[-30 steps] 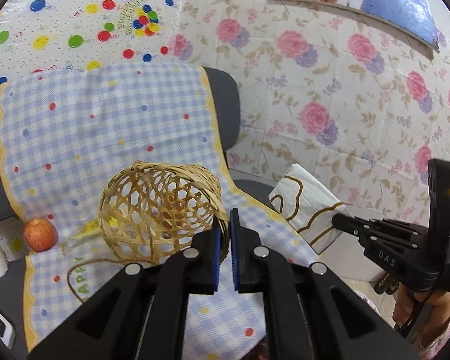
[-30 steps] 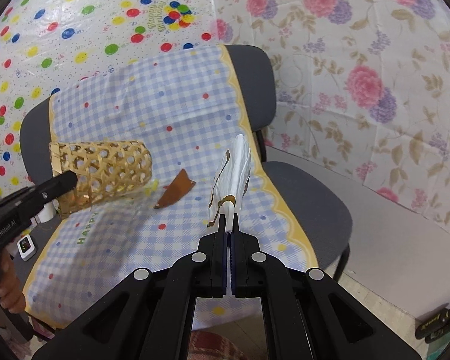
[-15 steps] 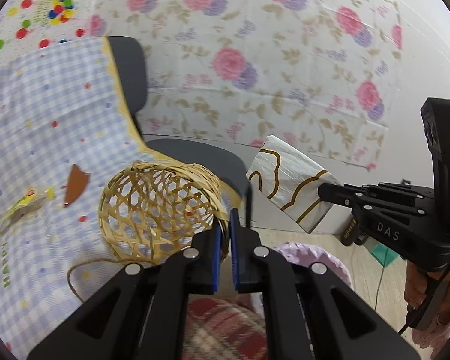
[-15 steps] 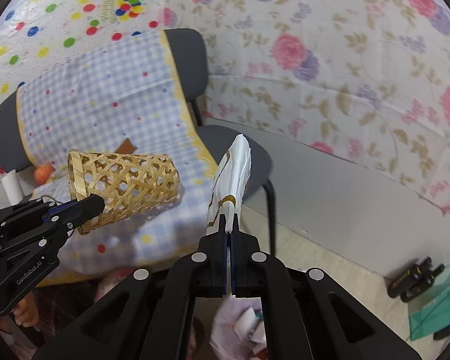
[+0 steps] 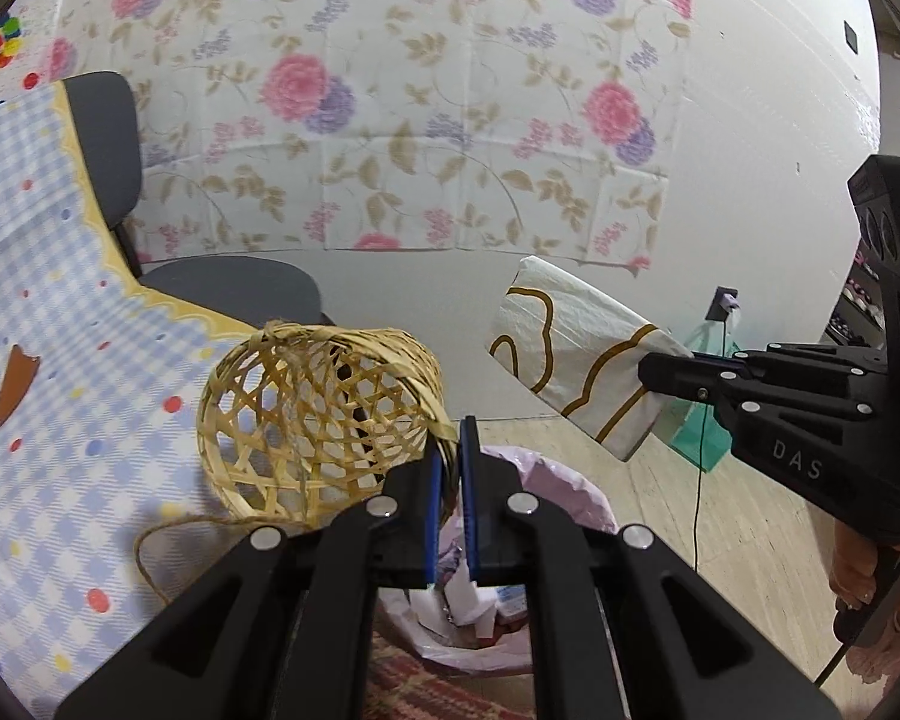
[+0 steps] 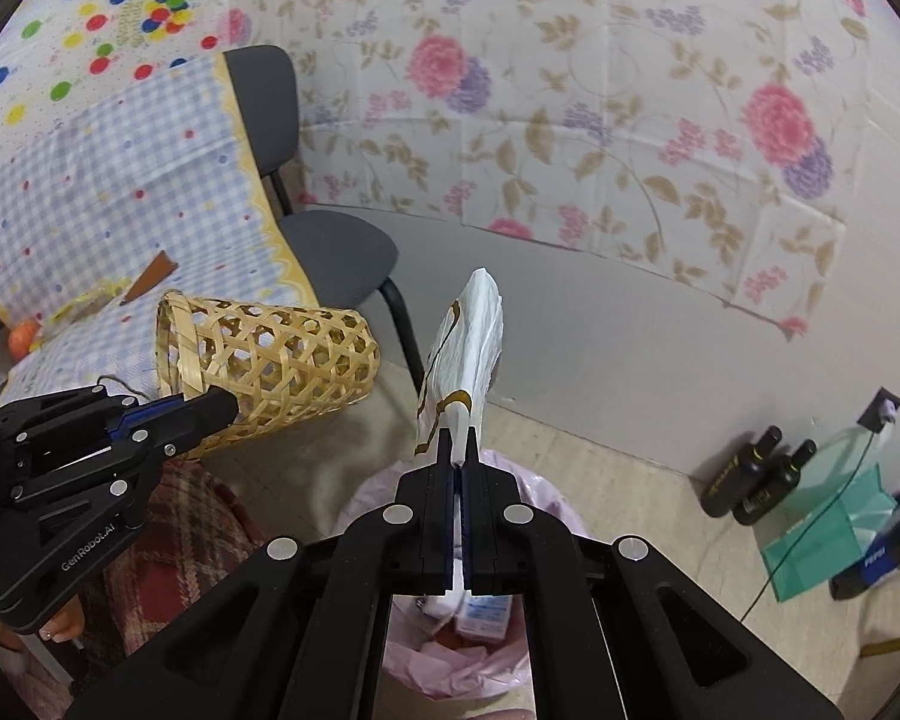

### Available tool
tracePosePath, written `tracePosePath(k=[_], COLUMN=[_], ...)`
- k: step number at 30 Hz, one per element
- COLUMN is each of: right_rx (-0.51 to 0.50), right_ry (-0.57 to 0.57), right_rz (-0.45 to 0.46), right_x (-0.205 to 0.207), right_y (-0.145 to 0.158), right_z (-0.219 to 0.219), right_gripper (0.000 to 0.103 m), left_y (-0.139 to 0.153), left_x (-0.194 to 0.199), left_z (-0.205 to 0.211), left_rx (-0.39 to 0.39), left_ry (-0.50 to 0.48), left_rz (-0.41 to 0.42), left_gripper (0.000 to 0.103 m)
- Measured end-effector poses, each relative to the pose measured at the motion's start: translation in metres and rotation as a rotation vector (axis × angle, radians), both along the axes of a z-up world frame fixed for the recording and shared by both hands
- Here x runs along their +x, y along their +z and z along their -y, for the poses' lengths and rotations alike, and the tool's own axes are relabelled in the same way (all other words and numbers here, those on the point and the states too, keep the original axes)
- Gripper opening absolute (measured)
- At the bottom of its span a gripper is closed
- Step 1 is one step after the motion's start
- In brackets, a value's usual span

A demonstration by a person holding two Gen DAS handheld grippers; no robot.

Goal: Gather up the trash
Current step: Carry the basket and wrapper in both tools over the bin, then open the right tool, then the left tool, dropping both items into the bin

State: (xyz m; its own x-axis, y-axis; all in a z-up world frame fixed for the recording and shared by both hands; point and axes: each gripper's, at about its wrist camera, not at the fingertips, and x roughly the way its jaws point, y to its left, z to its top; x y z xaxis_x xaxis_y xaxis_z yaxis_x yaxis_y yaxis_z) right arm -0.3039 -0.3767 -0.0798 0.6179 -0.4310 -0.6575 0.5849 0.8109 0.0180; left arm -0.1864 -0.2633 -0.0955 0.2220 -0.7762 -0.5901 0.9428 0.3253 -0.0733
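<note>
Overhead, left claw (image 5: 448, 450) clamped the woven basket (image 5: 318, 414) rim, right claw (image 6: 461, 450) pinched the folded wrapper (image 6: 465, 348), both above the pink-lined bin (image 6: 450, 666).

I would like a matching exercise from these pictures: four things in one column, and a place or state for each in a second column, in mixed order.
Things:
1. woven bamboo basket
2. white paper napkin with brown curved lines
3. bin with pink plastic liner
4. brown torn scrap

Places or states:
A. lying on the checked cloth
B. held by its rim in the left gripper
C. on the floor below both grippers
D. pinched in the right gripper

Pairs: 1-B, 2-D, 3-C, 4-A
</note>
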Motion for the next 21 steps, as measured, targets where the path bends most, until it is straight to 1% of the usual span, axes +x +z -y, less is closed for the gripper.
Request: tracePosePath(k=[3,7,11,13,14,15,16,17,21], right_rx=[0.01,0.031,0.058,0.075,0.086,0.098,0.107,0.104,0.102], right_ry=[-0.02,-0.032,-0.031,-0.031,-0.033,-0.034,-0.031,-0.033,-0.034], right_rz=[-0.006,-0.012,-0.006,-0.011,-0.012,-0.011,-0.008,-0.008,-0.004], right_x=[-0.007,-0.008,-0.005,-0.004,-0.003,-0.003,-0.004,-0.004,-0.003], right_y=[-0.005,-0.013,-0.02,-0.026,-0.028,-0.029,-0.031,-0.031,-0.03], right_z=[0.007,0.017,0.024,0.028,0.03,0.032,0.033,0.033,0.033], right_gripper=[0.003,0.003,0.007,0.01,0.013,0.02,0.024,0.025,0.026], left_y=[-0.004,-0.009,-0.012,-0.016,-0.018,-0.021,-0.022,-0.024,-0.024], left_x=[-0.006,-0.007,-0.005,-0.001,0.0,0.003,0.005,0.009,0.017], left_z=[0.011,0.027,0.038,0.043,0.046,0.047,0.047,0.045,0.036], left_rx=[0.021,0.052,0.076,0.101,0.117,0.137,0.143,0.139,0.136], left_ry=[-0.025,-0.035,-0.032,-0.025,-0.022,-0.015,-0.011,-0.002,0.021], left_rz=[0.0,-0.005,-0.007,-0.021,-0.032,-0.049,-0.061,-0.076,-0.094], left_gripper=[0.004,0.004,0.005,0.013,0.028,0.045,0.048,0.048,0.048])
